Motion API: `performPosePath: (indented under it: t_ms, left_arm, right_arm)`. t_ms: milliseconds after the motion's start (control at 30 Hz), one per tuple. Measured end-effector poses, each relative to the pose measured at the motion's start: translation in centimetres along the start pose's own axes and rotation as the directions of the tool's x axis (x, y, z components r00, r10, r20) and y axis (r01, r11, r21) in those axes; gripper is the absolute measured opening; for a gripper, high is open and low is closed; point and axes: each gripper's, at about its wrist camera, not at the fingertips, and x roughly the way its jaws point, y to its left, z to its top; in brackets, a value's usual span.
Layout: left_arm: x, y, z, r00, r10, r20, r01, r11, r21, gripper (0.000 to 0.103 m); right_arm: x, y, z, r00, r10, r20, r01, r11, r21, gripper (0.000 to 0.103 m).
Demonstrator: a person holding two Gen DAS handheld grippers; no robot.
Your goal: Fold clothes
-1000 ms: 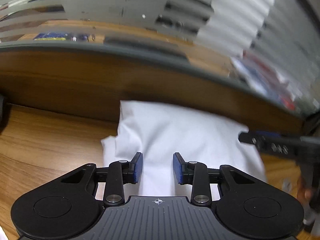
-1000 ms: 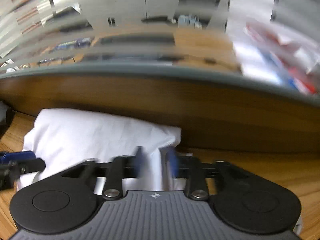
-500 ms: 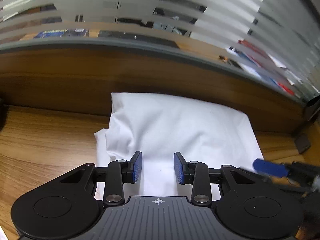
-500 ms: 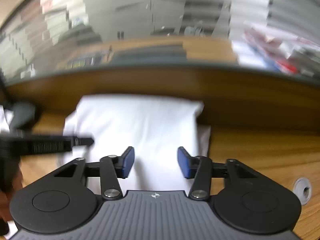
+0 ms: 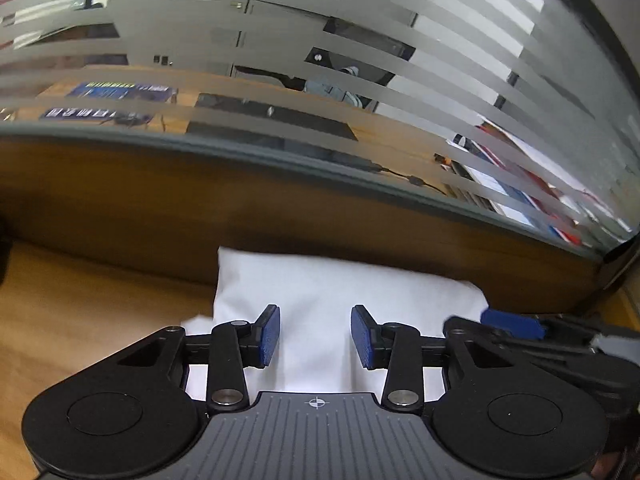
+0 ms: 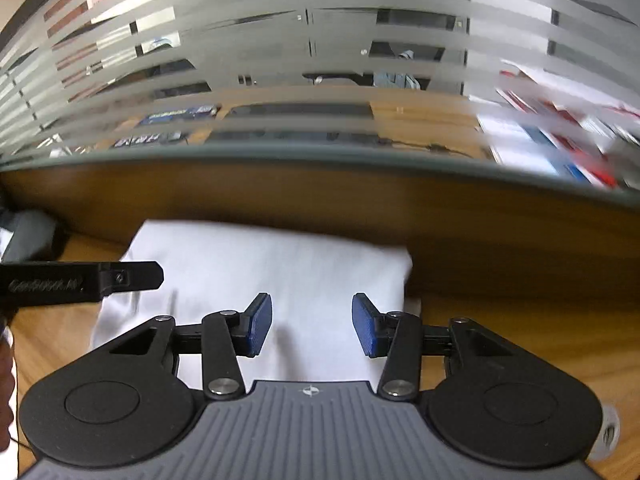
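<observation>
We find the worktop [image 5: 80,320], of wood grain, closed at its far edge by a wooden upstand with a striped glass partition [image 5: 360,60] above it. The white garment [image 5: 320,292] lies on the worktop against that far edge, already reduced to a compact rectangle; a lower layer shows past its left and right sides.

The left hand-held gripper [image 5: 315,338] hangs over the garment's near left part, jaws apart, having just been opening, with nothing pinched between its pads. The right hand-held gripper [image 6: 312,326] hangs over the near right part, jaws likewise apart after having narrowed, also empty. Each intrudes on the other's view.

We judge the folding well advanced, with both tools free of the cloth between folds. The next move calls for either a last fold, taking a side edge cleanly through all layers, or squaring the protruding lower layer.
</observation>
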Motion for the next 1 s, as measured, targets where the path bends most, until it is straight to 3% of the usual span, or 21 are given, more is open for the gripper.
performPosePath:
  t_ms: [167,400,600,800,1000]
  left_arm:
    - [4.2,1.0,1.4,0.990,0.104,-0.093,-0.103,0.995,0.015,0.042]
    - [5.8,2.1,0.7,0.985,0.127,-0.118,-0.126,0.992,0.021,0.048]
    - [4.3,3.3,-0.4,0.981,0.115,-0.153,-0.127,0.989,-0.071,0.055]
    - [0.5,2.9,-3.7,0.979,0.101,-0.177,-0.109,0.994,-0.032,0.055]
    - [-4.8,3.5,-8.0,0.974,0.067,-0.218,-0.070,0.998,-0.007,0.056]
  right_arm:
    - [4.8,-0.4,1.6,0.997,-0.004,-0.072,0.002,1.000,-0.030,0.050]
    - [8.6,-0.8,1.0,0.991,0.017,-0.136,-0.024,0.999,-0.048,0.052]
    - [8.0,-1.2,0.0,0.987,0.024,-0.157,-0.028,0.999,-0.025,0.053]
    - [5.8,-0.3,-3.6,0.984,0.021,-0.176,-0.024,1.000,-0.011,0.053]
    - [1.1,0.9,-8.6,0.976,0.034,-0.216,-0.033,0.999,0.009,0.055]
